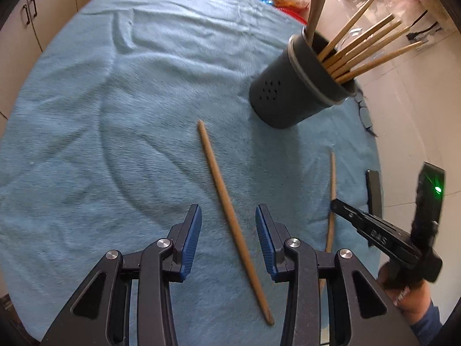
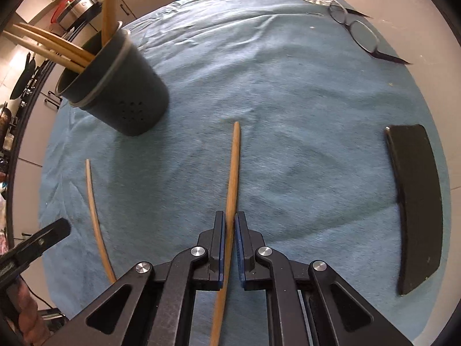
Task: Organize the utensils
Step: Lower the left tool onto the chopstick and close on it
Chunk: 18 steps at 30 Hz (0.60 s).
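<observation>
**Two Chopsticks on the Blue Cloth**

Right gripper (image 2: 229, 230): jaws nearly shut, pressed on a tan wooden chopstick (image 2: 232, 178). Long and thin, a bit thinner at the far end. Far tip aimed up the table (image 2: 426, 66), away from the camera.

Left gripper (image 1: 228, 225): jaws partly open, holding nothing. Under the gap, another chopstick (image 1: 227, 210) flat on the blue cloth (image 1: 115, 115), slanted, thin tip aimed away toward the dark cup (image 1: 291, 92).

Cup upright on the cloth, full of more wooden sticks leaning out the top.
</observation>
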Available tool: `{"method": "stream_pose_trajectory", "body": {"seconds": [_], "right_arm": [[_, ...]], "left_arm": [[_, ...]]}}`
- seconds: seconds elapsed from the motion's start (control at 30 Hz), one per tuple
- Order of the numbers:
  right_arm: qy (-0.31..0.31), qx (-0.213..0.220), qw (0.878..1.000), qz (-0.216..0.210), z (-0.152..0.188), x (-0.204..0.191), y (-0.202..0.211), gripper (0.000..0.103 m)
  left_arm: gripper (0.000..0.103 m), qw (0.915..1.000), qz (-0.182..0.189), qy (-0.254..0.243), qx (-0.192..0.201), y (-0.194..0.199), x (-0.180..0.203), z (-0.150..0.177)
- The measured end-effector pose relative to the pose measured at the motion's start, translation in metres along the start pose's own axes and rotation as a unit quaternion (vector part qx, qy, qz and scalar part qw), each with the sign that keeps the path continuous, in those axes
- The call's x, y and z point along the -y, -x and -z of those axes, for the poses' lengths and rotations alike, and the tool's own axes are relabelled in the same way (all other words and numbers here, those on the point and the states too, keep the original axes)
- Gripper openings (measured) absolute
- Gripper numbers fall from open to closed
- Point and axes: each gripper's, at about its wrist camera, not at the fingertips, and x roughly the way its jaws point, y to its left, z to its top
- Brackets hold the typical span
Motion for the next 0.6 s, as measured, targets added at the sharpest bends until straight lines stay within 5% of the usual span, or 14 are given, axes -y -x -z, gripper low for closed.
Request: {"method": "stream_pose_trajectory", "body": {"seconds": [0.3,0.5,0.6], "right_arm": [[-0.003,-0.011,1.0,-0.014,0.004,0.012,0.002,0.007],[-0.006,-0.022,1.0,-0.015,-0.004,0.027,0.005,0.011],[-0.011,-0.026,0.999,-0.015,-0.01,0.031,0.005,0.011]], "left_arm": [[0.004,0.9971,-0.062,-0.042,-0.014,-0.024,0.027,-0.004],[0.0,0.9929,-0.099,-0.059,-0.03,-0.027,0.018,-0.001],[0.0,0.9939,-0.086,-0.059,-0.035,-0.027,0.013,-0.004]]}}
